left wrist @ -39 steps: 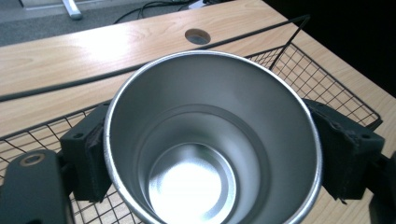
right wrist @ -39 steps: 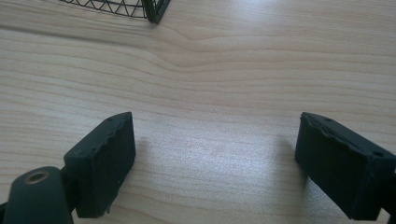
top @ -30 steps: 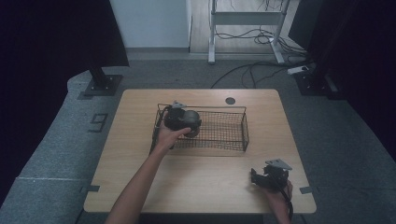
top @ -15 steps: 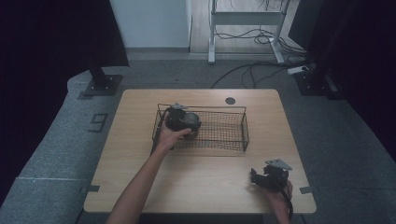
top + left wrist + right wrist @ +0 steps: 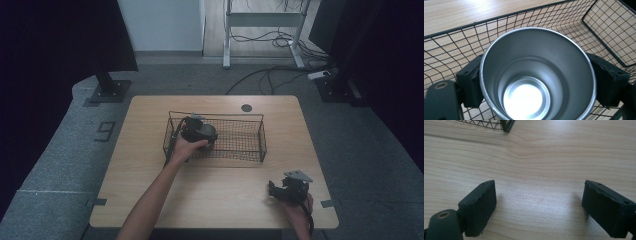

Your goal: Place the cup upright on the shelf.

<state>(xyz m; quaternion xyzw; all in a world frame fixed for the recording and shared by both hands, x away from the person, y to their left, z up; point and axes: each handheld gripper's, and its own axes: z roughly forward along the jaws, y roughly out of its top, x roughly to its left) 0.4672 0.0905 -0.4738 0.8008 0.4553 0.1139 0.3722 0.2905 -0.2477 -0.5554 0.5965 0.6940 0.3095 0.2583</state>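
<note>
While the left gripper [image 5: 196,131] grips a steel cup [image 5: 537,75] between its fingers [image 5: 469,86] inside the wire basket [image 5: 248,155], at that basket's left end, the right gripper [image 5: 539,206] rests on the desk [image 5: 225,195] near the basket's right corner, fingers spread wide and empty.

Steel cup [image 5: 537,82] sitting clamped inside the wire basket [image 5: 609,32].
The cup is showing a brushed silver interior with a bright circular base, standing empty with its open mouth facing the left gripper view's camera. The left gripper [image 5: 537,85] is pressing its black pads [image 5: 470,85] against the cup wall at 9 and 3 o'clock. In the high view, the cup is sitting at the basket's 9 o'clock end [image 5: 172,132], with the basket resting near the table's centre.
</note>
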